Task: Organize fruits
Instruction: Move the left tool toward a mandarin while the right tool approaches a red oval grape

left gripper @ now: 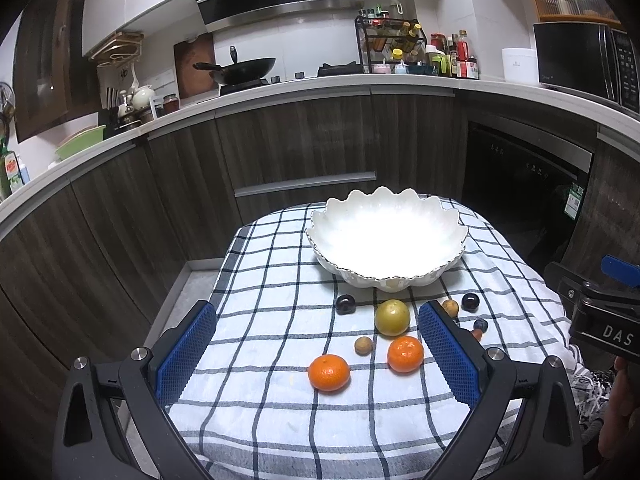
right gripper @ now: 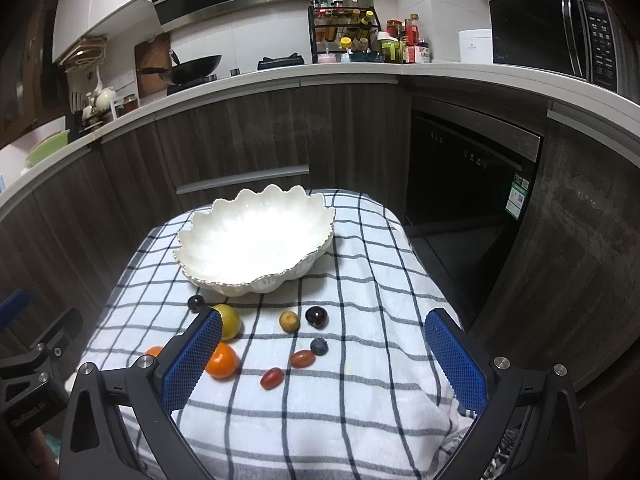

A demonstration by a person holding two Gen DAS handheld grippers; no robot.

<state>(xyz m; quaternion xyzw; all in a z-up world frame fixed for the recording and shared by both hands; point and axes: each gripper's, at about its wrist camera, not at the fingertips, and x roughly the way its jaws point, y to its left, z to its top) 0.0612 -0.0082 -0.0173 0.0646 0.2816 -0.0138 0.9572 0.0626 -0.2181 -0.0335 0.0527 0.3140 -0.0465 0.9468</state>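
A white scalloped bowl (left gripper: 384, 236) (right gripper: 252, 240) stands empty at the far side of a checked cloth (left gripper: 280, 420) (right gripper: 360, 280). In front of it lie two mandarins (left gripper: 329, 372) (left gripper: 405, 354), a yellow-green fruit (left gripper: 392, 317) (right gripper: 232, 320), dark plums (left gripper: 345, 304) (right gripper: 317, 316), a small brown fruit (left gripper: 363, 345) (right gripper: 289, 321), a blueberry (right gripper: 319, 346) and two small red tomatoes (right gripper: 302, 358) (right gripper: 272, 377). My left gripper (left gripper: 316, 344) hovers open over the near fruit. My right gripper (right gripper: 324, 352) is open too, above the tomatoes.
The cloth covers a small table standing in front of dark wood cabinets (left gripper: 280, 140) and a built-in oven (right gripper: 472, 184). The right gripper's body (left gripper: 604, 312) shows at the right edge of the left wrist view. A counter behind carries a wok (left gripper: 240, 68) and bottles.
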